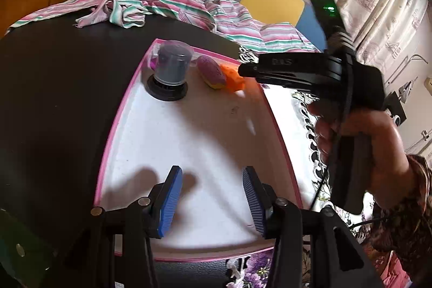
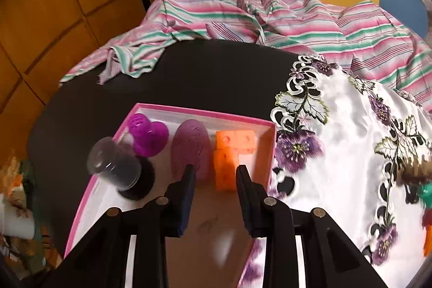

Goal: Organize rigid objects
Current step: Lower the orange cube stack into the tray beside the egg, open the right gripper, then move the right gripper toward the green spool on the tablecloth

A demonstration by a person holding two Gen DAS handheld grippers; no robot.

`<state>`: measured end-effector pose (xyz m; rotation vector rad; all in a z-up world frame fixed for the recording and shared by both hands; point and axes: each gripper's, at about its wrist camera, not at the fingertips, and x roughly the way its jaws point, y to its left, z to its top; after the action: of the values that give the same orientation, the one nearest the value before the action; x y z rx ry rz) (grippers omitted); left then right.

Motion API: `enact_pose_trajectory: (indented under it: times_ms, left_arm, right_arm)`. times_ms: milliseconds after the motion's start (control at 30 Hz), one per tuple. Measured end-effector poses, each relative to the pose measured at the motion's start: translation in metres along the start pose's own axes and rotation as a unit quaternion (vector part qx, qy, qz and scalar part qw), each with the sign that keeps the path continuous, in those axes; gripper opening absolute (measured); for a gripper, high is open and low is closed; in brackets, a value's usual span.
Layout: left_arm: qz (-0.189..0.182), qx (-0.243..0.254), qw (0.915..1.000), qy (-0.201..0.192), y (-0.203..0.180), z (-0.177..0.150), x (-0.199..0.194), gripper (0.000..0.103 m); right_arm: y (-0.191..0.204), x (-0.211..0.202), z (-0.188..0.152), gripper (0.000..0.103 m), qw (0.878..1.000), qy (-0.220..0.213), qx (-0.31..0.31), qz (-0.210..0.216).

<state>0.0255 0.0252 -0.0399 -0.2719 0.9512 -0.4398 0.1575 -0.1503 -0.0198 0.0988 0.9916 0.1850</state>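
Note:
A white tray with a pink rim [image 1: 118,109] [image 2: 194,109] lies on a black table. Along its far end stand a clear cylinder on a black base [image 1: 172,66] [image 2: 116,163], a magenta cup-shaped piece [image 2: 147,132], a purple oval scrubber [image 1: 210,70] [image 2: 190,145] and an orange block cluster [image 1: 232,78] [image 2: 229,150]. My right gripper [image 2: 216,169] is open, and the near end of the orange cluster rests on the tray floor between its fingers, with a gap on the left side. My left gripper [image 1: 213,172] hangs open over the tray's bare near part, holding nothing.
A pink-and-green striped cloth [image 2: 270,15] is heaped along the table's far edge. A white cloth with purple embroidered flowers [image 2: 351,139] covers the table right of the tray. A hand [image 1: 364,131] holds the right gripper. Small teal and orange items [image 2: 425,193] sit at the right.

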Motion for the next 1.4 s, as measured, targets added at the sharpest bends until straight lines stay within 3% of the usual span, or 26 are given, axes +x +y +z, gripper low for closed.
enact_pose_trajectory:
  times_ms: [167, 267, 633, 1033, 1400]
  left_arm:
    - [-0.009, 0.004, 1.0, 0.002, -0.007, 0.0, 0.001, 0.047]
    - [-0.014, 0.009, 0.9999, 0.001, -0.013, -0.001, 0.0, 0.047]
    - [-0.058, 0.049, 0.9971, 0.007, -0.051, -0.011, 0.002, 0.047]
    - [-0.078, 0.091, 0.9925, 0.024, -0.092, -0.019, 0.011, 0.047]
    - [-0.087, 0.123, 0.988, 0.035, -0.125, -0.019, 0.024, 0.047]
  right_arm:
    - [-0.014, -0.029, -0.018, 0.045, 1.0, -0.018, 0.021, 0.011]
    - [-0.025, -0.042, -0.027, 0.046, 0.999, -0.019, 0.033, 0.016]
    - [-0.088, -0.063, -0.071, 0.046, 0.997, 0.0, 0.068, -0.025]
    - [-0.162, -0.083, -0.107, 0.048, 0.99, 0.01, 0.122, -0.066]
    - [-0.232, -0.099, -0.11, 0.048, 0.978, -0.015, 0.174, -0.112]
